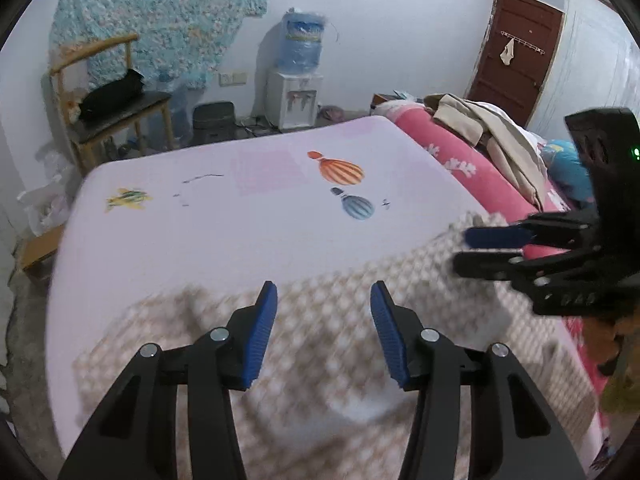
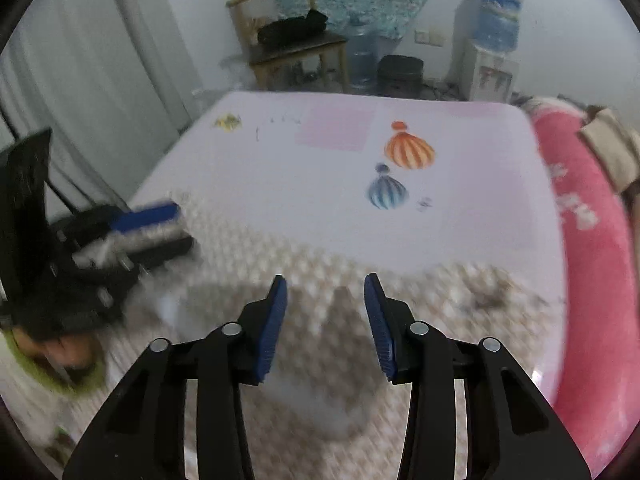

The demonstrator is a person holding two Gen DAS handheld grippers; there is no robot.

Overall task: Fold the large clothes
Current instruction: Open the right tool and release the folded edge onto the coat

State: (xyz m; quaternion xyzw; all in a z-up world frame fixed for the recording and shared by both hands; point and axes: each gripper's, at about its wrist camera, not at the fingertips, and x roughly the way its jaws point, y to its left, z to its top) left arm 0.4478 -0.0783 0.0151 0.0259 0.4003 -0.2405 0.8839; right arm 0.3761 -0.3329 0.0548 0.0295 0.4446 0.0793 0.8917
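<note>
A large beige-and-white checked garment (image 1: pixel 400 248) lies spread over the near part of a bed with a pale pink sheet (image 1: pixel 240 220); it is blurred in both views. My left gripper (image 1: pixel 324 286) hovers over the garment's near side, its blue pads well apart and nothing pinched between them. My right gripper (image 1: pixel 462 251) reaches in from the right over the garment's edge. In the right wrist view the right gripper (image 2: pixel 326 278) also stands open above the garment (image 2: pixel 280 248), and the left gripper (image 2: pixel 182 227) shows at the left by the cloth's far corner.
A rolled pink blanket (image 1: pixel 460 160) with a heap of beige clothes (image 1: pixel 480 120) lines the bed's right side. Beyond the bed stand a wooden chair (image 1: pixel 120 108), a water dispenser (image 1: pixel 298 96) and a brown door (image 1: pixel 516 48). A hand in a green-edged sleeve (image 2: pixel 60 372) holds the left gripper.
</note>
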